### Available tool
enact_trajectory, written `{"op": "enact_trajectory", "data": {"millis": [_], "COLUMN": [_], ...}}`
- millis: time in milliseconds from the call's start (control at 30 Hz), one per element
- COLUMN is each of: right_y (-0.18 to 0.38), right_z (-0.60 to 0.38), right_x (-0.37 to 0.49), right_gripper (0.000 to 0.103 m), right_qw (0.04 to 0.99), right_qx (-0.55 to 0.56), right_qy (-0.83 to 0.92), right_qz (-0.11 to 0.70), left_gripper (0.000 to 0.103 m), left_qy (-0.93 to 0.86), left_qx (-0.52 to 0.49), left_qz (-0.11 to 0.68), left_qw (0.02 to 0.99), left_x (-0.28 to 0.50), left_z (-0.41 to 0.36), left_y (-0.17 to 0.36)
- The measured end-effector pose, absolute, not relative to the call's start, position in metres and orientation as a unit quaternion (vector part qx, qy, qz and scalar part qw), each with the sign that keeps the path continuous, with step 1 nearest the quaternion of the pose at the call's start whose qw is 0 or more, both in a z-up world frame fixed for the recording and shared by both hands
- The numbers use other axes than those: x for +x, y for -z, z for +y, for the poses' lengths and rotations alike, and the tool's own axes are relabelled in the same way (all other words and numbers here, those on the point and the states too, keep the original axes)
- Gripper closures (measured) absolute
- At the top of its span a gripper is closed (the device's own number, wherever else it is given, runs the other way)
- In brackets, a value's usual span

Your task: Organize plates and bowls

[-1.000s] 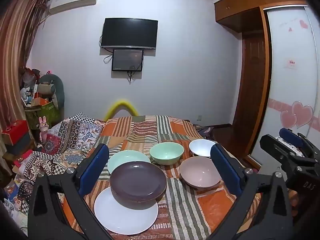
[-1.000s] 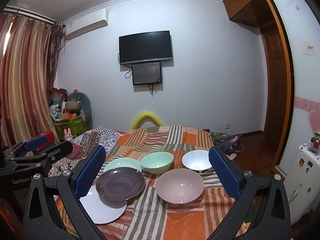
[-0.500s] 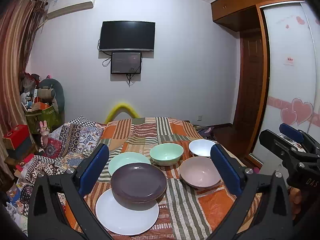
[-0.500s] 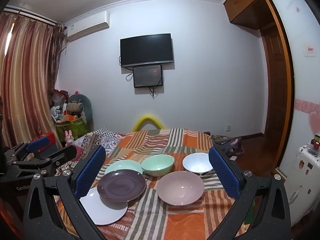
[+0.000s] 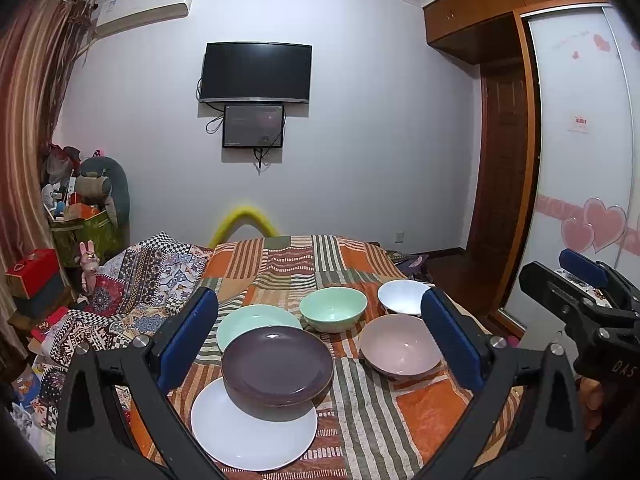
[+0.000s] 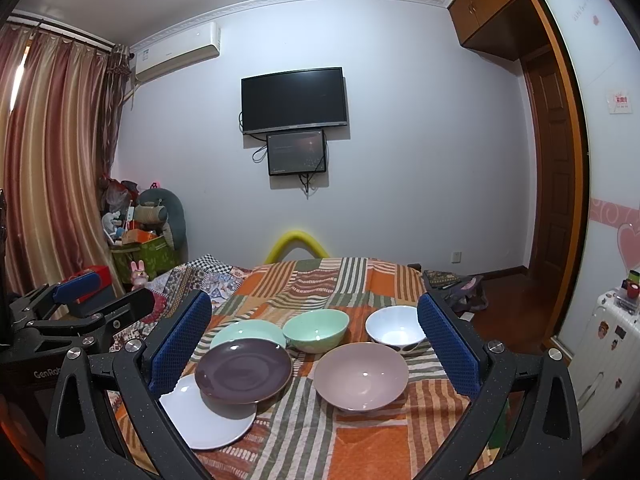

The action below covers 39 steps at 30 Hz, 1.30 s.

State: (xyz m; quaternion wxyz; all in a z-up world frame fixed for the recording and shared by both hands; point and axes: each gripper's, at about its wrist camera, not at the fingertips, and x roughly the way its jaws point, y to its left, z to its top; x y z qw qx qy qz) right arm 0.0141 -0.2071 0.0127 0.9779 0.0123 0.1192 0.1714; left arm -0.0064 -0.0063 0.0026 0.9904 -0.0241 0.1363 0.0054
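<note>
With both grippers, left (image 5: 320, 340) and right (image 6: 314, 340), spread empty, we hover short of the purple plate (image 5: 277, 364), lining up.

A dark purple plate (image 5: 277, 364) is sitting on the bed, overlapping a white plate (image 5: 252, 432) in front and a pale green plate (image 5: 252, 318) behind. To its right, a pink bowl (image 5: 400, 346), green bowl (image 5: 333, 309) and white bowl (image 5: 400, 296) are standing upright.
</note>
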Motion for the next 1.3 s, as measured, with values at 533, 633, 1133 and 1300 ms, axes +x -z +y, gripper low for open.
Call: {"op": "enact_trajectory", "data": {"millis": [533,633,1133,1300], "right_y": [-0.0142,-0.0140,-0.0142,-0.0143], "right_z": [-0.2069,-0.2070,-0.2068,-0.2058], "right_x": [0.0133,0.0134,0.0130,0.0121], "right_gripper": [0.000,0.000,0.000,0.000], "right_qw": [0.978,0.978,0.978,0.977], "right_qx": [0.013,0.013,0.014,0.014], "right_qy": [-0.171,-0.172,-0.172,-0.174], "right_qz": [0.120,0.120,0.120,0.120], "left_gripper": [0.000,0.000,0.000,0.000], "left_qy": [-0.003,-0.003,0.000,0.000], "left_qx": [-0.022,-0.021,-0.022,-0.022], "left_qz": [0.138,0.138,0.141,0.141], "left_qw": [0.990,0.990,0.990,0.990], "left_x": [-0.0057,-0.0057,-0.0052,-0.0051], "left_z": [-0.0081,-0.0084,-0.0097,-0.0101], "left_y": [-0.0006,-0.0011,-0.0020,-0.0017]}}
